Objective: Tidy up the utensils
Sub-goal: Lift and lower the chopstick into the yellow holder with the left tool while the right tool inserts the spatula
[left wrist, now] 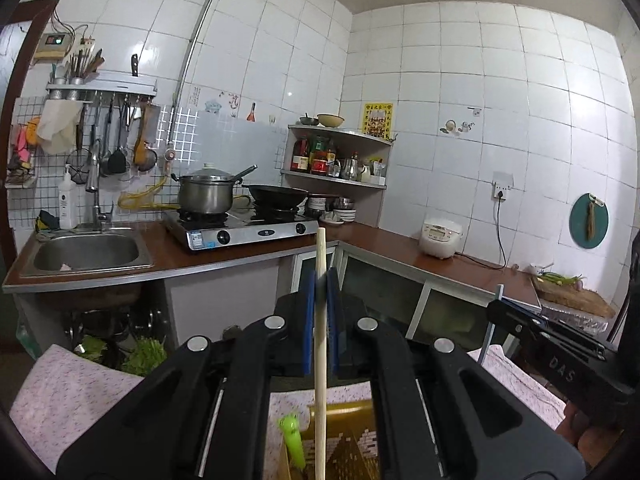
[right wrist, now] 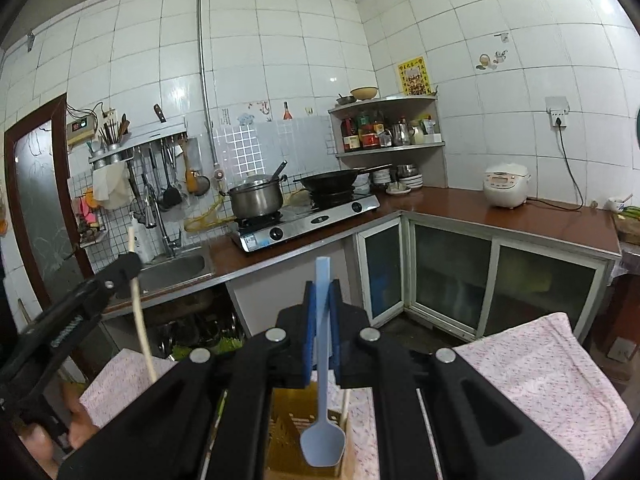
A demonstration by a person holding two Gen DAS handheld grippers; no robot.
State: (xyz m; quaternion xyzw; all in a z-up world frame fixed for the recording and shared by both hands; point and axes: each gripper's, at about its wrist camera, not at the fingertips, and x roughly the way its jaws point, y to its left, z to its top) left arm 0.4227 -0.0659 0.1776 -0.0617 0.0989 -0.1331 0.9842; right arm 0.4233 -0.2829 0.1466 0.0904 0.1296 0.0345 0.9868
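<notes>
Clamped between the left gripper's blue pads, a round wooden stick stands upright over a gold slotted holder. Right gripper pinches a smooth pale-blue spoon, bowl down above the same holder on pink speckled cloth.

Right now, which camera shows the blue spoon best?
The right wrist view: the blue spoon hangs bowl down in the right gripper, seen whole, above the gold box. The left wrist view shows only a thin piece of its handle.
</notes>
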